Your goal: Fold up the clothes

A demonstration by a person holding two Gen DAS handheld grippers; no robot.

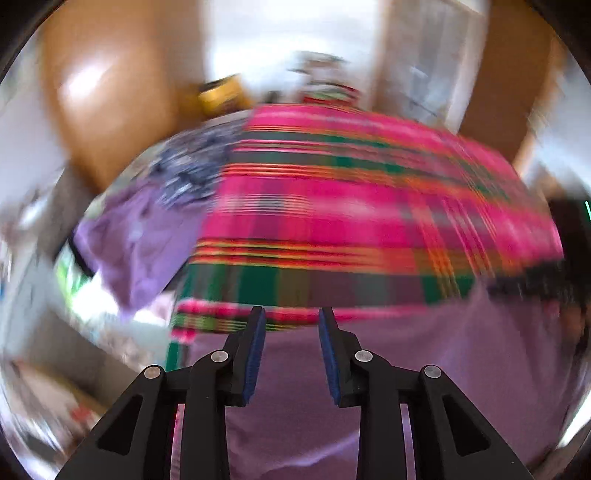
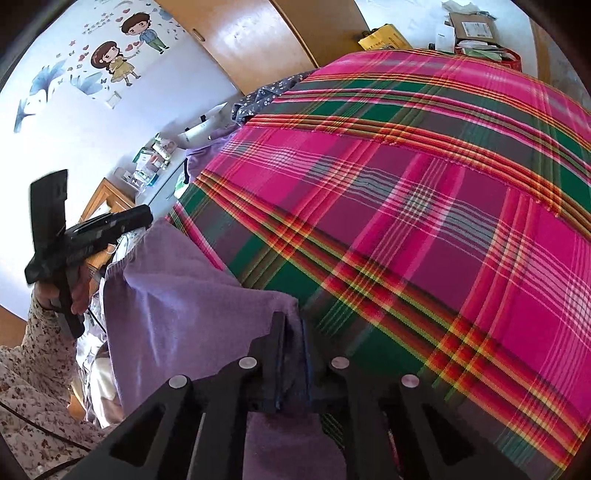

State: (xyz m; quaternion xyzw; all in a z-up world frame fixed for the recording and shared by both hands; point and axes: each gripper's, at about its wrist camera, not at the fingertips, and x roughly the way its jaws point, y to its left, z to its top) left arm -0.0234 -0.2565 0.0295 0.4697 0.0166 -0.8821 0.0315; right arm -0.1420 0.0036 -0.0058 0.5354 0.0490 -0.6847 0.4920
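A lilac purple garment (image 2: 177,295) hangs over the near left edge of a bed covered by a pink and green plaid blanket (image 2: 406,221). My right gripper (image 2: 291,325) is shut on a folded edge of this garment, and the cloth bunches between its pads. In the blurred left wrist view my left gripper (image 1: 291,321) is open over the same purple cloth (image 1: 406,387), with nothing between its blue pads (image 1: 258,350). In the right wrist view the left gripper (image 2: 136,218) appears at far left, held by a hand (image 2: 79,291) in a floral sleeve, away from the cloth.
A second purple garment (image 1: 140,236) and a dark floral one (image 2: 266,96) lie at the bed's far left. Behind stand a wooden wardrobe (image 2: 258,33), a yellow box (image 2: 384,40) and piled packages (image 2: 476,33). A small shelf with bottles (image 2: 155,155) stands by the wall at left.
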